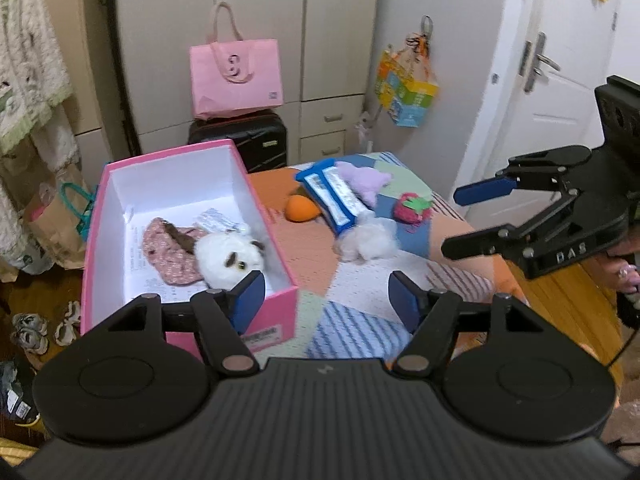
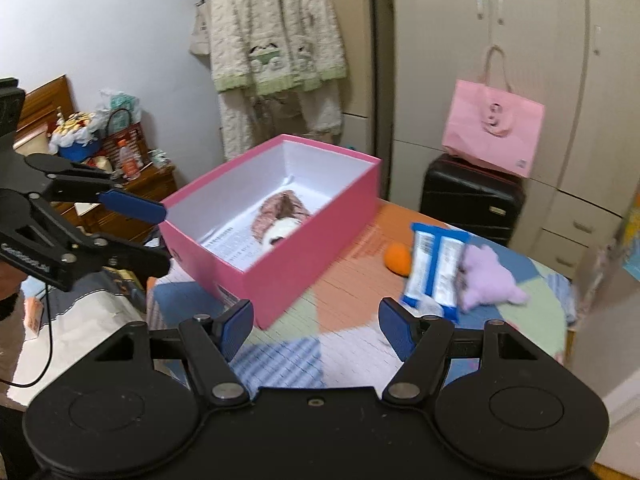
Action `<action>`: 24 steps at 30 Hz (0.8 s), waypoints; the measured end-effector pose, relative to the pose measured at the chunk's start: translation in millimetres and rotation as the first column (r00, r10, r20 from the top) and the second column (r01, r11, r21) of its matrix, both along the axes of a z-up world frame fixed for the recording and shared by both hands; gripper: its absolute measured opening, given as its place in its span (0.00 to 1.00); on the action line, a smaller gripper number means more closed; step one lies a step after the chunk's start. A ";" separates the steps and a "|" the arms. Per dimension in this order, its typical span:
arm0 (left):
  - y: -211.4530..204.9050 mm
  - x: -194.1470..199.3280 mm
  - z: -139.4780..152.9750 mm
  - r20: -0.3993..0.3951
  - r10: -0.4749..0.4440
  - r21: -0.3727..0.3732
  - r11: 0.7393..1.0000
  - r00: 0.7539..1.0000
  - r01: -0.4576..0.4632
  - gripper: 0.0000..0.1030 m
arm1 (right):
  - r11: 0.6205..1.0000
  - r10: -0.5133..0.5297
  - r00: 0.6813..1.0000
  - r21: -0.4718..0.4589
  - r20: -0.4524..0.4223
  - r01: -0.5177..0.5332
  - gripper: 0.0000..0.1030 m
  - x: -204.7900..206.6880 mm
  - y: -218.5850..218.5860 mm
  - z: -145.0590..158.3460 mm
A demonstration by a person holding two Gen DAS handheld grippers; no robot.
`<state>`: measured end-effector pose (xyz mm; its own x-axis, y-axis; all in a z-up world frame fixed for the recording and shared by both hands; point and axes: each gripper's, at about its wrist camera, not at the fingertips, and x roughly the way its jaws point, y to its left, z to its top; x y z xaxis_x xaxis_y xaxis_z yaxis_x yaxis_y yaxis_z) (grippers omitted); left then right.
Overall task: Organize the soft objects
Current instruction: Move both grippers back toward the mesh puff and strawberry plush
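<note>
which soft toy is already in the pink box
The white plush with dark eye patches, lying on a floral cloth inside the pink box. The orange, purple, strawberry and fluffy white toys all lie outside on the quilt.

A pink box (image 1: 256, 312) with a white inside sits left of centre. In it lie a white plush (image 1: 230, 258) with dark eye patches and a pink floral cloth (image 1: 168, 256). On the patchwork bedspread (image 1: 360, 320) of orange, blue stripes and pale green lie an orange toy (image 1: 300, 208), blue-and-white packets (image 1: 334, 196), a lilac plush (image 1: 366, 180) and a red strawberry (image 1: 412, 210).
</note>
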<state>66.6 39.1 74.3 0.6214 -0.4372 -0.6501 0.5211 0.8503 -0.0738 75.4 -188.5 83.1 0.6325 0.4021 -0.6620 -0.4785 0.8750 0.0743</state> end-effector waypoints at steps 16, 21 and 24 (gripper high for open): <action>-75.9 3.6 -45.4 -0.065 -0.153 -0.010 0.988 0.986 0.153 0.68 | 0.992 -0.128 0.991 0.014 0.044 0.128 0.72 -18.4 -72.5 -35.8; -96.8 13.2 -58.4 -0.013 -0.164 -0.012 0.986 0.986 0.164 0.68 | 0.988 -0.157 0.985 0.016 0.079 0.156 0.72 -7.1 -87.6 -54.6; -110.0 21.7 -66.3 0.036 -0.161 -0.007 0.987 0.986 0.161 0.68 | 0.985 -0.173 0.980 0.018 0.099 0.172 0.72 6.4 -96.5 -67.6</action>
